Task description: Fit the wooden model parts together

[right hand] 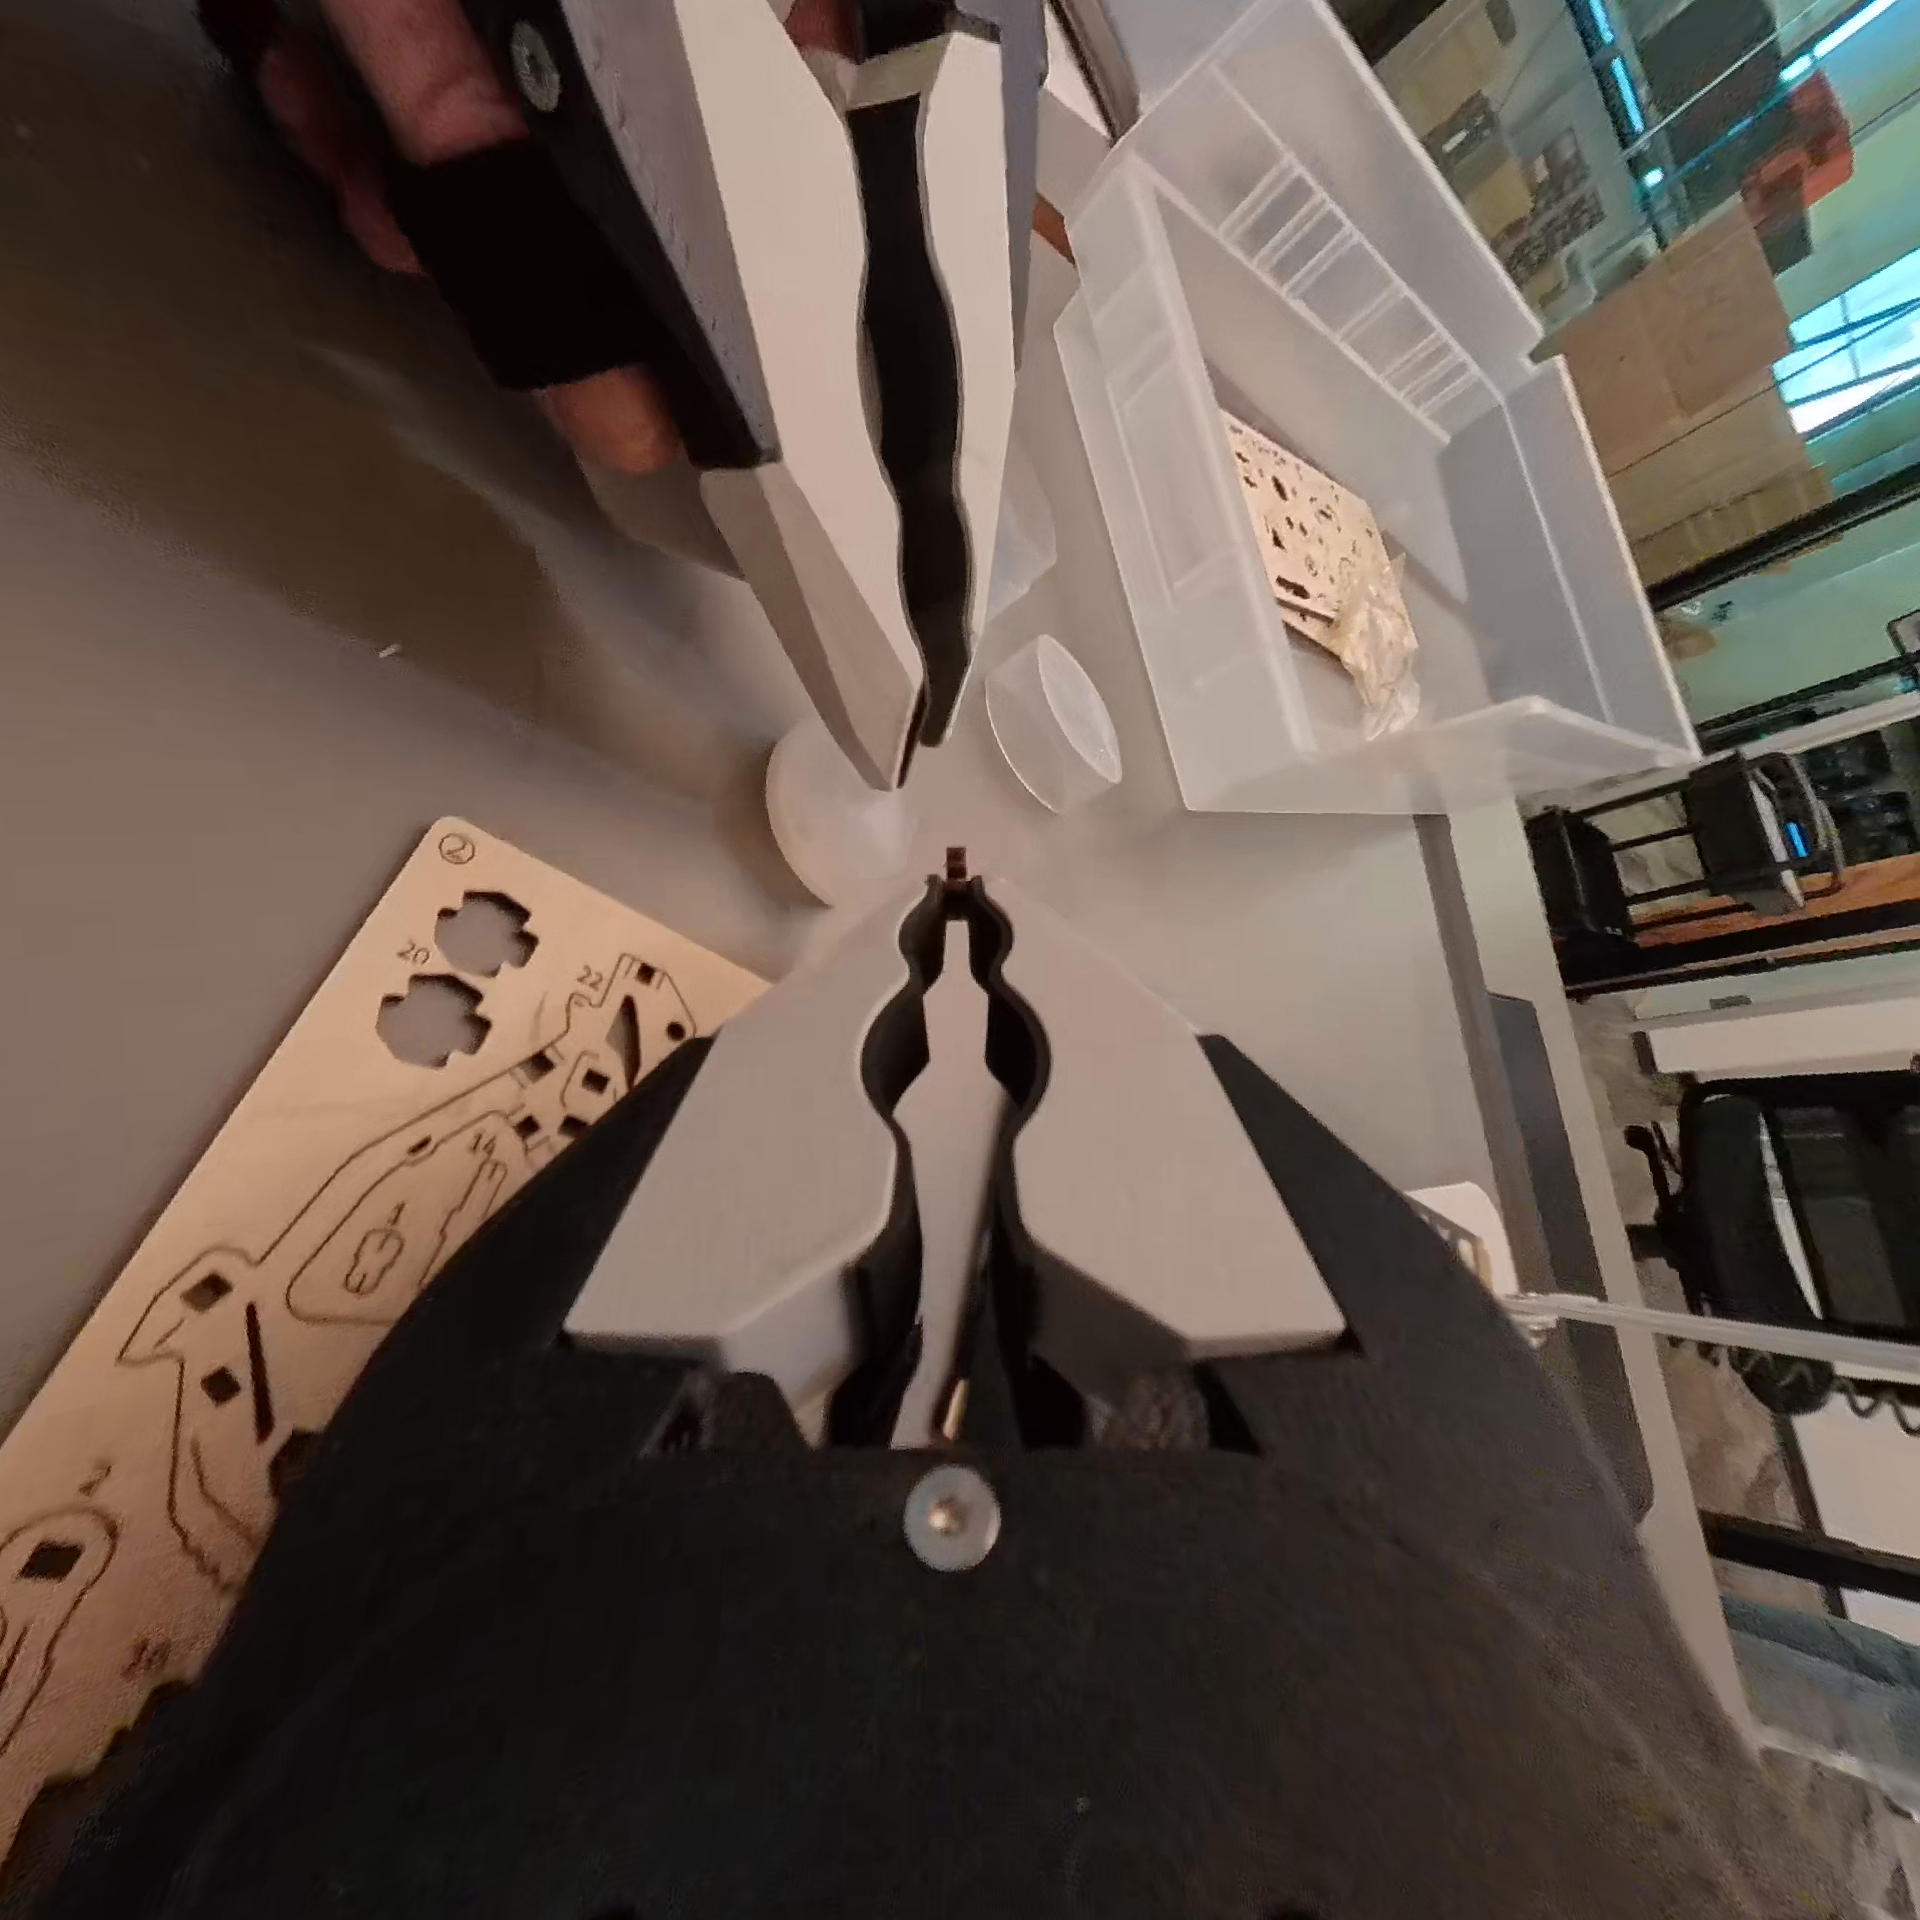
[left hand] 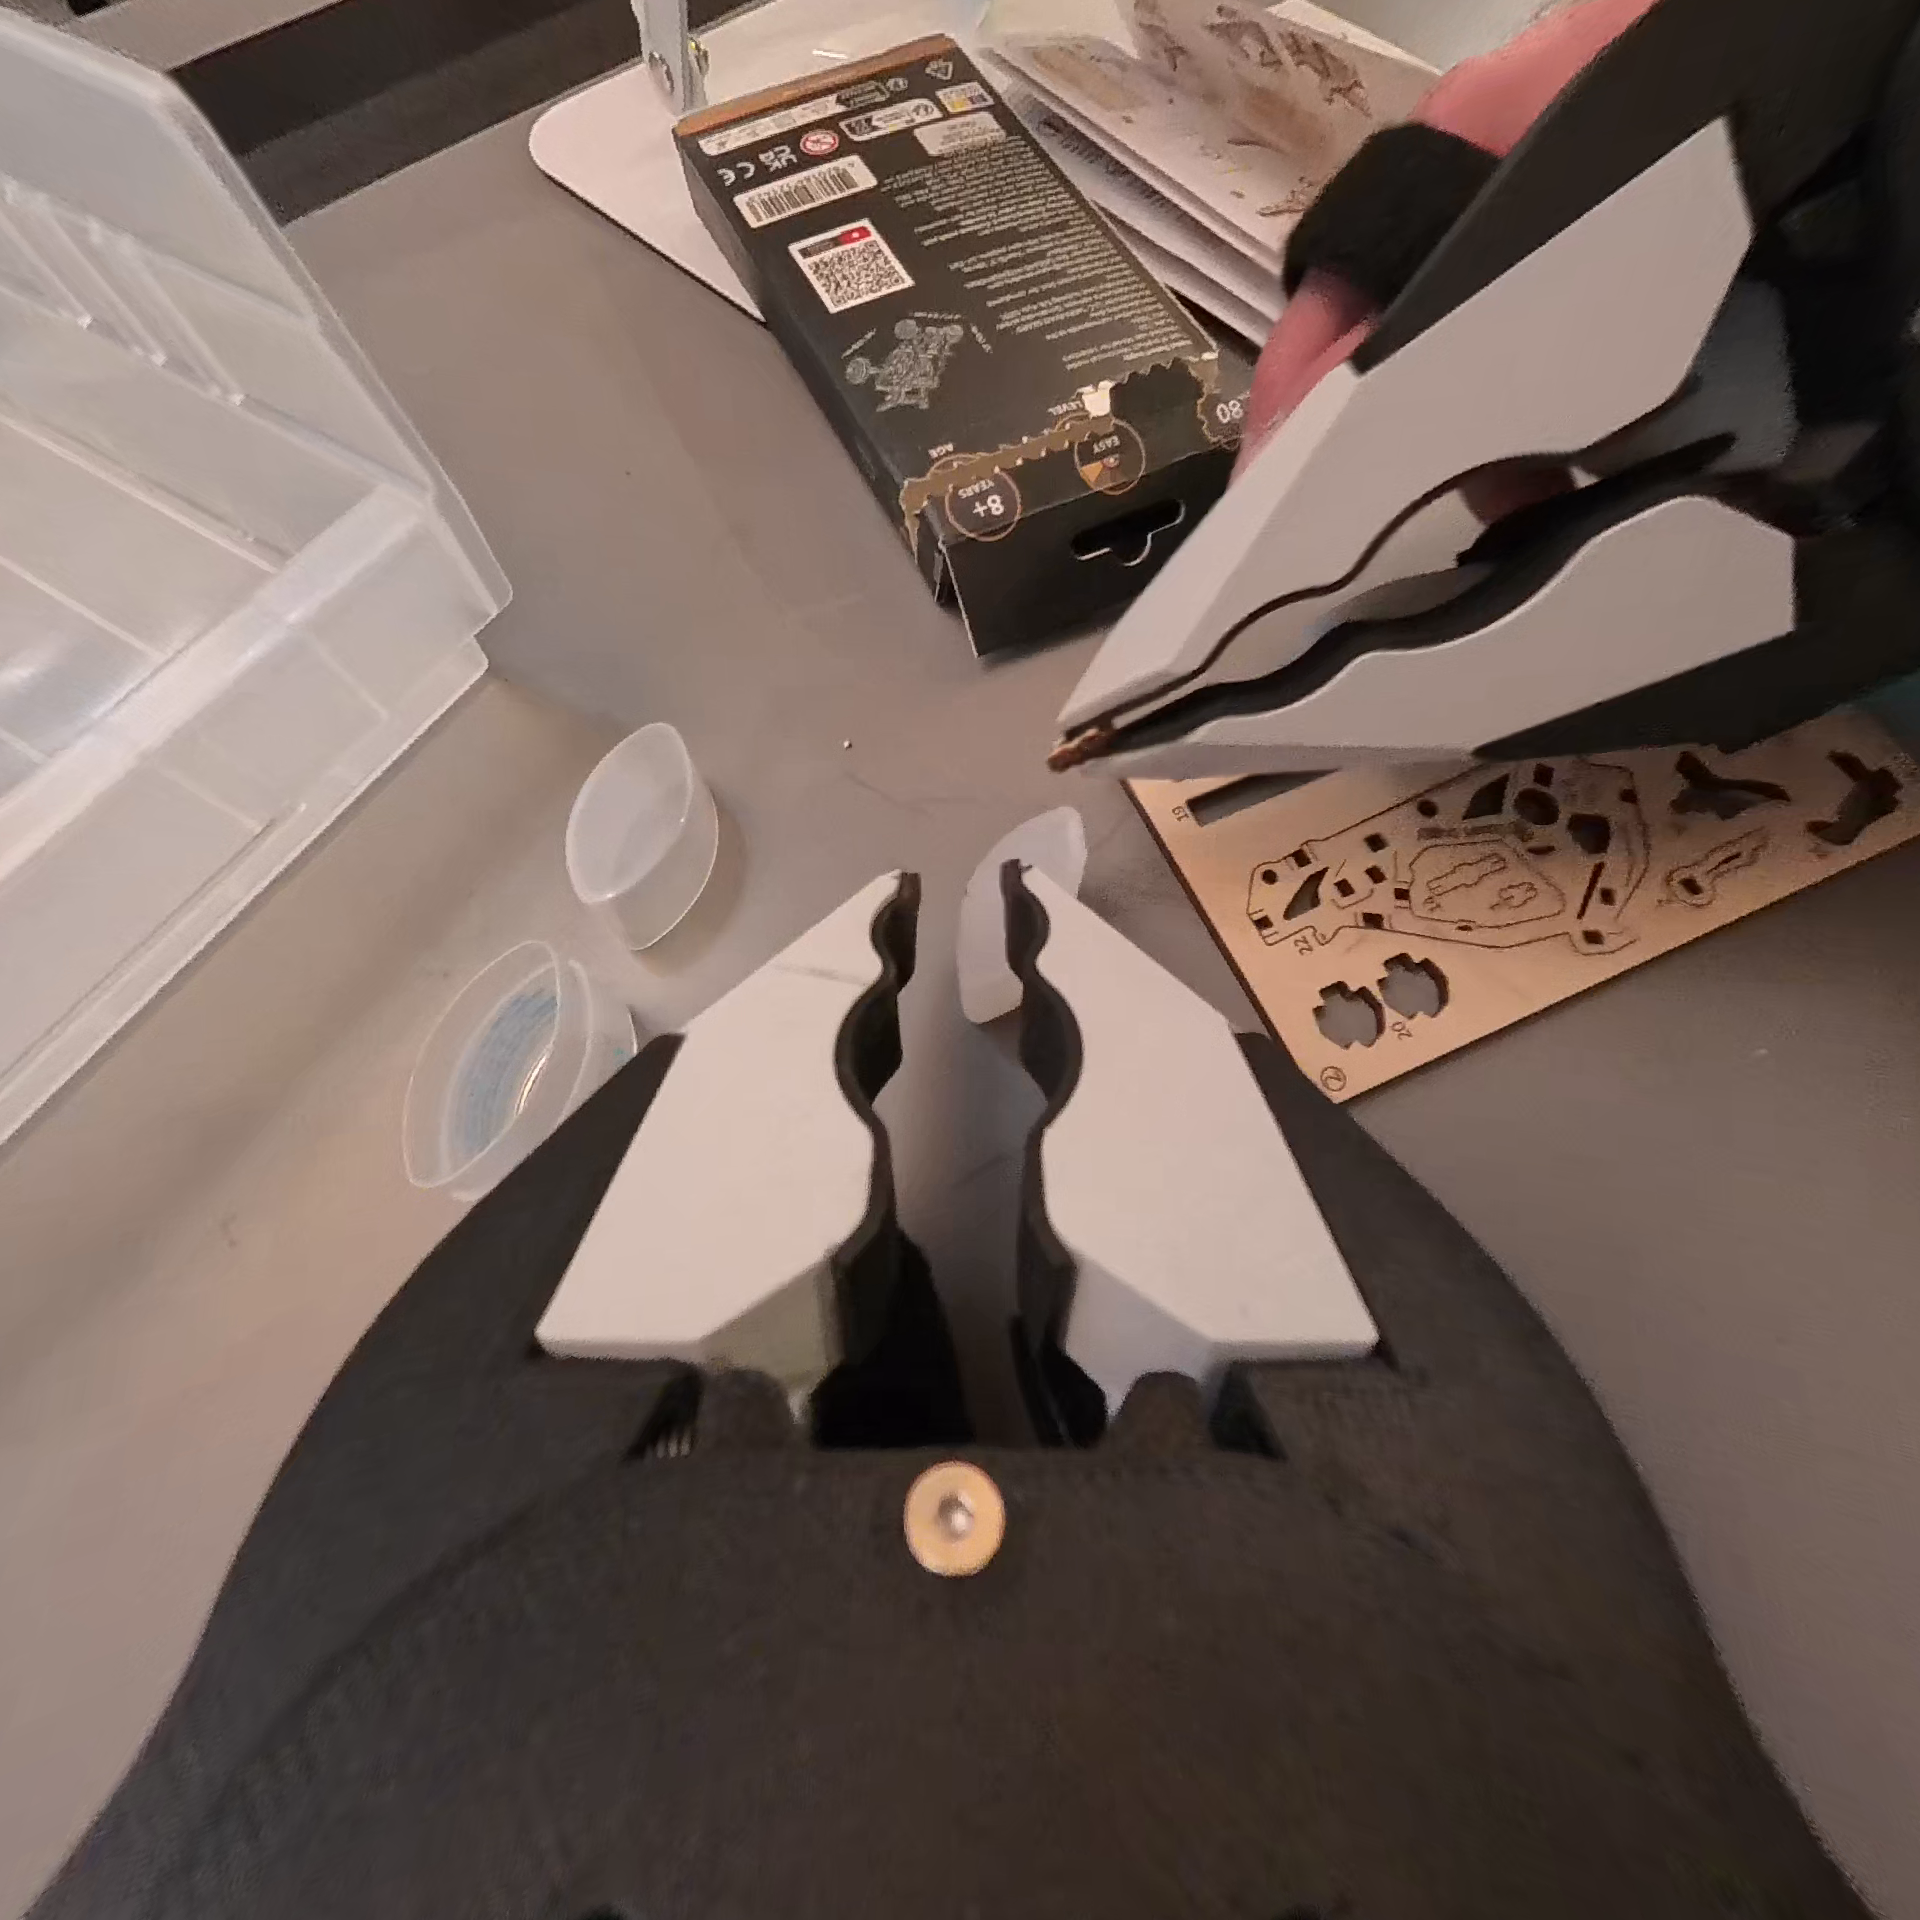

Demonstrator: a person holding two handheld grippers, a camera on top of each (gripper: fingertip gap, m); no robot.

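Up close, right tool (right hand: 953, 881) pinches a tiny wooden piece (right hand: 952, 860).

Each camera sits behind its own fingers, looking forward and down, close above the desk (left hand: 727, 499). The right wrist view is rolled sideways. Both views share the wooden sheet (left hand: 1558, 935) (right hand: 312, 1091), the clear storage box (left hand: 156, 520) (right hand: 1351, 727) and the opposite gripper.

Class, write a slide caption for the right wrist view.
Right tongs pinch a small wooden piece above the punched wooden sheet.
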